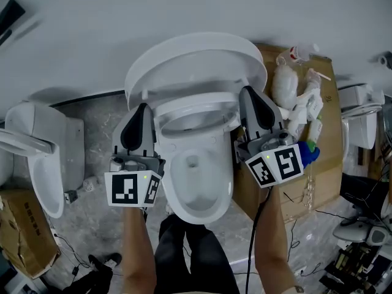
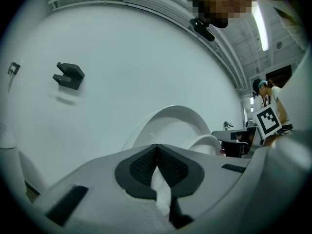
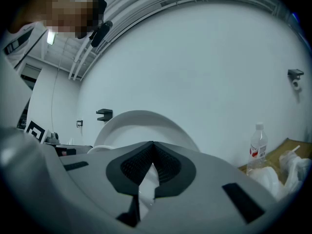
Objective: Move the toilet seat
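Left gripper (image 1: 142,109) and right gripper (image 1: 247,93), jaws together

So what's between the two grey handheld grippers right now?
The white oval toilet seat, with the open white ceramic bowl under it, fills the gap between the left gripper and the right gripper; the head view shows this.

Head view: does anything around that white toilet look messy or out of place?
Yes. Crumpled white plastic bags lie heaped on the brown cardboard box just right of the white ceramic toilet. They look like loose clutter dumped beside a bathroom fixture. The toilet itself shows no damage or spill.
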### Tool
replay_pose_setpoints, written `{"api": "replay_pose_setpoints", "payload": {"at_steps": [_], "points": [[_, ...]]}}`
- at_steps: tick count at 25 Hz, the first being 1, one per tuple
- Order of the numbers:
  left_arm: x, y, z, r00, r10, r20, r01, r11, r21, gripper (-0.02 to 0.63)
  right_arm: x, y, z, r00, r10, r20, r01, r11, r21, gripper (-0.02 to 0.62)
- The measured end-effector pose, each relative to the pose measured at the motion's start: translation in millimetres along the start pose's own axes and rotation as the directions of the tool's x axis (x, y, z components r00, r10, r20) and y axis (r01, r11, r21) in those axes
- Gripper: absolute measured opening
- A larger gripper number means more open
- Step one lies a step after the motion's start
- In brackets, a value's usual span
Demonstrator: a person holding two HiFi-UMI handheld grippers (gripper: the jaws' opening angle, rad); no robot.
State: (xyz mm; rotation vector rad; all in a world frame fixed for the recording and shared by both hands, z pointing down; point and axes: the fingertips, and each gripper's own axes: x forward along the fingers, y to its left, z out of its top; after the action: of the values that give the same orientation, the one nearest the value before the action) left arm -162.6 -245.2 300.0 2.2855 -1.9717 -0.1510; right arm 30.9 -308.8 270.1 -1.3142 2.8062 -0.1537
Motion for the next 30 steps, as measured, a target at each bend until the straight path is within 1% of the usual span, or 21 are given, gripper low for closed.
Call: {"api": "replay_pose_setpoints", "payload": {"at_steps": [9,15,18,22,26,30], "points": [[5.3,2.7,0.6,1.0,0.005,0.006,-0.005,1.0,0.005,0.009,6.6,-2.0,0.2,1.0,0.01,0.007,-0.009,1.0,-0.012,0.012],[5.1,2.2,0.0,1.0,0.012,0.007,-0.012,1.0,0.009,0.009,6.5,-2.3,-0.4,1.0,0.02,-0.006,-0.02,1.0,-0.021,0.012],[3.8,2.2,-0.4,1.0,0.022,0.005,-0.022,1.0,0.017,0.009,6.1,-1.3,-0.5,1.0,0.014,-0.017,-0.015,0.999,-0.044,0.014],[1.0,-0.2,-0.1,1.0,0.03,0.0,-0.03,0.999,0.043,0.009,0.7,2.6,-0.3,0.999,-0.012,-0.032,0.008,0.995,-0.099,0.012],[-2.9,-4.8,0.5,1.0,0.024,-0.007,-0.023,0.998,0.059,0.009,-7.4,10.3,-1.0,0.998,-0.031,-0.052,0.024,0.989,-0.145,0.014],[-10.6,-15.6,11.7,1.0,0.005,0.013,-0.006,0.998,0.066,0.009,-20.9,22.4,7.0,0.999,-0.029,-0.04,0.023,0.989,-0.146,0.014]]}}
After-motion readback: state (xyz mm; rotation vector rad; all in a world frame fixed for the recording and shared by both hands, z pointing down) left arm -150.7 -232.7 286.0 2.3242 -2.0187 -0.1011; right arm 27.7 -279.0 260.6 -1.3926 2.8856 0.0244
